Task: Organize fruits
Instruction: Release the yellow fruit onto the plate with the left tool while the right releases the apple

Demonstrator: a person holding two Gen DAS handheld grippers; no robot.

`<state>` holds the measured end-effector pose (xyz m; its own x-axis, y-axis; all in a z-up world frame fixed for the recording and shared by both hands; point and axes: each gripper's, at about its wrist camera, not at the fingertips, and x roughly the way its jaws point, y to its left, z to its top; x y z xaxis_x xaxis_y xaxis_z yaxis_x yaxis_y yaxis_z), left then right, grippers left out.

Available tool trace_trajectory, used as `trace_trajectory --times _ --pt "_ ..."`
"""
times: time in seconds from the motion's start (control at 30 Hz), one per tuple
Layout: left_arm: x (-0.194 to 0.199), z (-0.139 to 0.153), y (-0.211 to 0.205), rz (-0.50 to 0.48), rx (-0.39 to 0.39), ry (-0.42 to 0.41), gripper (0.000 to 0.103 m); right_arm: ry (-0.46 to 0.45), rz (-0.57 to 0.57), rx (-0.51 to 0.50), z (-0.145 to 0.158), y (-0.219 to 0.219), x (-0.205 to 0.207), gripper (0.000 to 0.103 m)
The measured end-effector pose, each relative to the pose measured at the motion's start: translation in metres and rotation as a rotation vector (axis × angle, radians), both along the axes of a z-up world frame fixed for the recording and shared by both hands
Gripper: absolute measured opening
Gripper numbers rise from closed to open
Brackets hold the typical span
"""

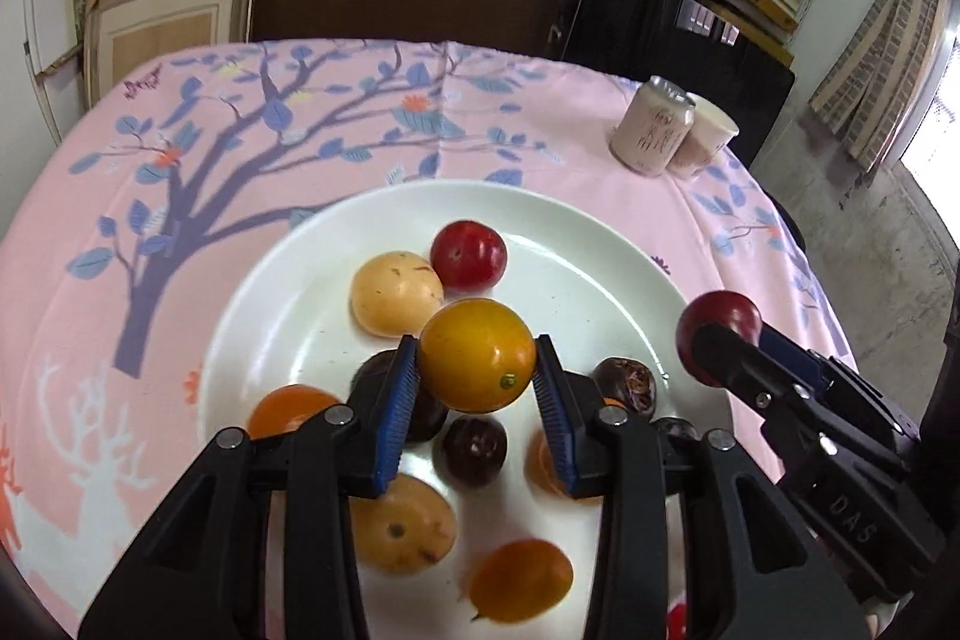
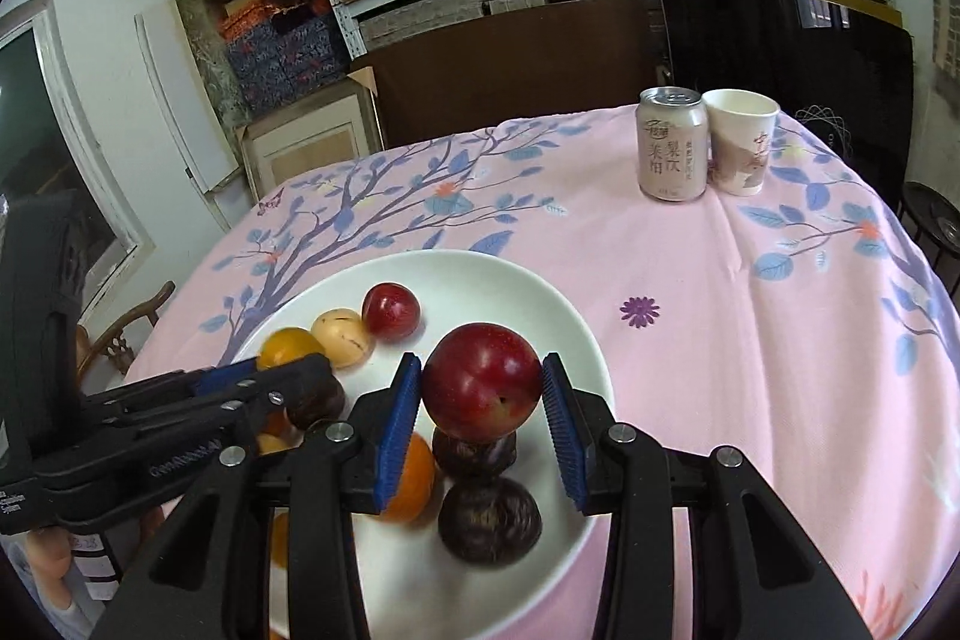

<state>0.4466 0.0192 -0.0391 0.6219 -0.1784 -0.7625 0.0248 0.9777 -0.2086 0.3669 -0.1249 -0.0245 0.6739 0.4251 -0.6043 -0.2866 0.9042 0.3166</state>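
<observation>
A white plate [image 1: 258, 328] on the pink cloth holds several fruits: a red plum [image 1: 469, 256], a pale yellow fruit [image 1: 395, 292], dark passion fruits [image 1: 475, 451] and orange fruits [image 1: 519, 580]. My left gripper [image 1: 477, 388] is shut on an orange fruit [image 1: 477, 363] and holds it above the plate. My right gripper [image 2: 480, 403] is shut on a red plum [image 2: 481, 388] above the plate's [image 2: 576, 340] right part. The right gripper with its plum [image 1: 720, 322] also shows in the left wrist view, over the plate's right rim.
A drink can [image 2: 671, 142] and a paper cup [image 2: 741, 139] stand at the far right of the table. Shelves with boxes and a dark panel lie behind the table. The pink cloth [image 2: 750, 340] spreads right of the plate.
</observation>
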Motion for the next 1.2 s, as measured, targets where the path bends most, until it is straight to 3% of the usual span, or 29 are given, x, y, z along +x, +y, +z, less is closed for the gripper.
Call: trace_trajectory --times 0.03,0.07,0.1,0.2,0.27,0.47,0.63,0.73,0.83,1.0,1.2 --pt "0.001 -0.001 0.0 -0.005 0.0 -0.006 0.052 -0.007 0.002 0.014 -0.002 0.0 0.001 0.047" --pt "0.0 -0.002 -0.001 -0.005 0.005 -0.017 0.064 -0.013 0.005 0.03 -0.001 -0.001 -0.001 0.064" --pt "-0.003 -0.001 -0.001 -0.008 0.014 -0.033 0.067 -0.028 -0.002 0.047 0.0 -0.003 -0.005 0.073" --pt "-0.009 0.005 0.002 -0.012 0.024 -0.053 0.07 -0.074 -0.019 0.036 0.009 -0.007 -0.016 0.073" --pt "-0.016 0.015 0.009 0.002 -0.01 -0.066 0.07 -0.119 -0.026 0.031 0.018 -0.011 -0.028 0.073" --pt "-0.075 0.035 0.037 0.074 -0.04 -0.144 0.088 -0.261 -0.116 0.032 0.029 -0.036 -0.088 0.095" --pt "-0.151 0.017 0.065 0.167 0.006 -0.166 0.089 -0.261 -0.18 0.055 0.016 -0.059 -0.137 0.096" --pt "-0.187 -0.006 0.085 0.225 -0.021 -0.13 0.089 -0.218 -0.192 0.106 0.002 -0.071 -0.159 0.1" --pt "-0.207 -0.024 0.092 0.261 0.007 -0.077 0.089 -0.197 -0.197 0.115 -0.004 -0.073 -0.169 0.1" --pt "-0.22 -0.023 0.079 0.237 0.093 -0.114 0.089 -0.164 -0.216 0.112 -0.012 -0.074 -0.169 0.1" --pt "-0.222 -0.025 0.051 0.134 0.191 -0.122 0.089 -0.131 -0.23 0.122 -0.019 -0.077 -0.163 0.1"
